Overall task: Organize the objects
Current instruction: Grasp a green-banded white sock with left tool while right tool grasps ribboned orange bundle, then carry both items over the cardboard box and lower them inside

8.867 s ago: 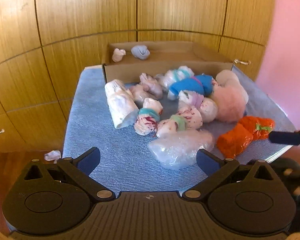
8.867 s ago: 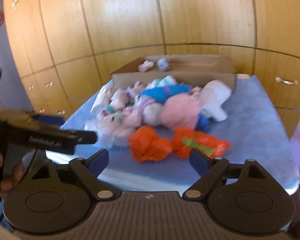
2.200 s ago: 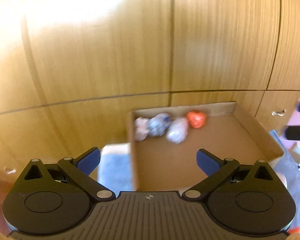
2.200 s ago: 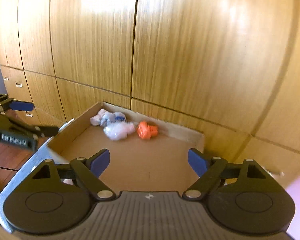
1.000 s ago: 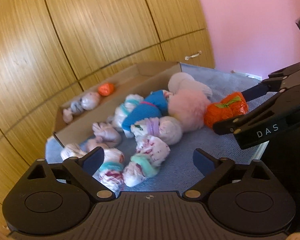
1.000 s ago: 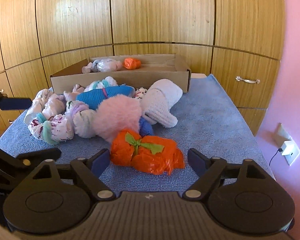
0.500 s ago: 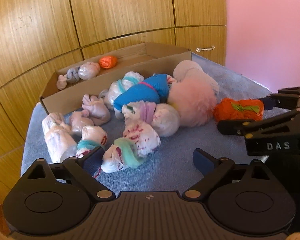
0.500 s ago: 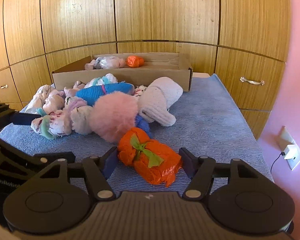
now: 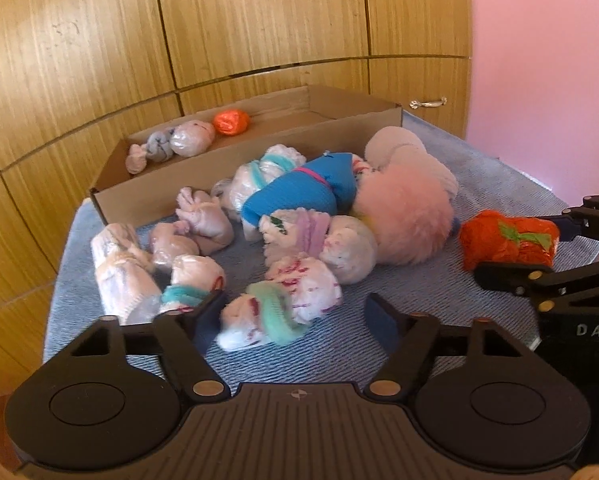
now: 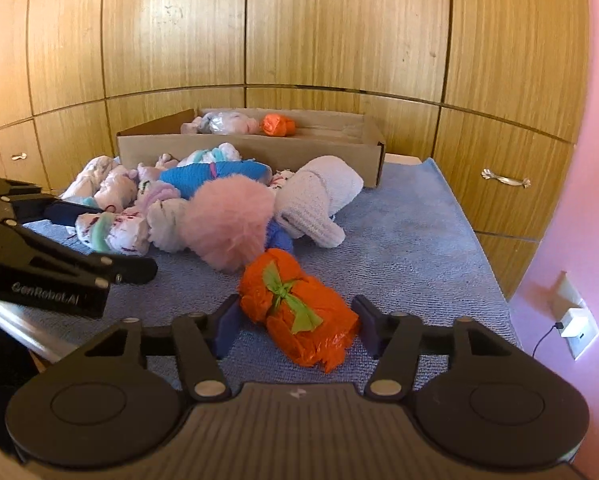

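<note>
A white sock bundle with red specks and a green band [image 9: 279, 312] lies on the blue towel [image 9: 419, 280]. It sits between the fingers of my left gripper [image 9: 293, 314]. The jaws are closing, and a gap still shows at the right pad. An orange bundle with a green tie [image 10: 295, 312] lies between the fingers of my right gripper [image 10: 295, 326]. Those jaws are closing too, and both pads touch its sides. Behind stands a cardboard box [image 9: 219, 172] holding a small orange ball [image 9: 230, 122] and pale bundles.
A heap of rolled socks fills the towel's middle, among them a blue roll [image 9: 299, 192], a pink fluffy one [image 9: 407, 220] and a white knitted one [image 10: 319, 200]. Wooden cupboard doors stand behind. A pink wall with a socket [image 10: 575, 332] is on the right.
Both pairs of jaws have narrowed. The left view has rolled level, with the speckled bundle now between its fingers. The right fingers have come in against the orange bundle.
</note>
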A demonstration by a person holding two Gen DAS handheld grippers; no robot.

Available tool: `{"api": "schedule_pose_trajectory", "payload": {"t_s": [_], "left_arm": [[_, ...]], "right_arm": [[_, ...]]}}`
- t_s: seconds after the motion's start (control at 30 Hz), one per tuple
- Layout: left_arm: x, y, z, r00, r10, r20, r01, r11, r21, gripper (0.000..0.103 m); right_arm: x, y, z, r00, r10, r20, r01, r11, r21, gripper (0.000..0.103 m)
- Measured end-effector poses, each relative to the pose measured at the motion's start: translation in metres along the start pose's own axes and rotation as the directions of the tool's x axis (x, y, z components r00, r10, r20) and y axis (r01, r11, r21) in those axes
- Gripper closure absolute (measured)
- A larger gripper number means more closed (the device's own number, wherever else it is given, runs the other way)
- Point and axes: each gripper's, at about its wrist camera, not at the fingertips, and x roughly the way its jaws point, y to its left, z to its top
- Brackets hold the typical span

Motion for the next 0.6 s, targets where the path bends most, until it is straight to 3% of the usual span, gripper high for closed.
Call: {"api": "schedule_pose_trajectory", "payload": {"t_s": [0.03, 0.2, 0.23, 0.6], "left_arm": [[-0.001, 0.001, 0.000, 1.000, 0.017, -0.001, -0.017, 1.000, 0.000, 0.041], [-0.006, 0.008, 0.001, 1.000, 0.007, -0.006, -0.007, 1.000, -0.016, 0.045], [-0.006, 0.009, 0.001, 1.000, 0.008, -0.006, -0.008, 1.000, -0.020, 0.045], [-0.018, 0.017, 0.001, 1.000, -0.006, 0.004, 0.007, 0.999, -0.050, 0.045]], "right_arm": [[-0.001, -0.001, 0.000, 1.000, 0.007, 0.000, -0.007, 1.000, 0.003, 0.057], [-0.003, -0.008, 0.003, 0.999, 0.040, 0.002, -0.040, 0.999, 0.018, 0.065], [-0.005, -0.008, 0.004, 0.999, 0.042, 0.004, -0.042, 0.999, 0.016, 0.072], [-0.011, -0.019, 0.007, 0.997, 0.073, 0.004, -0.073, 0.997, 0.030, 0.074]]}}
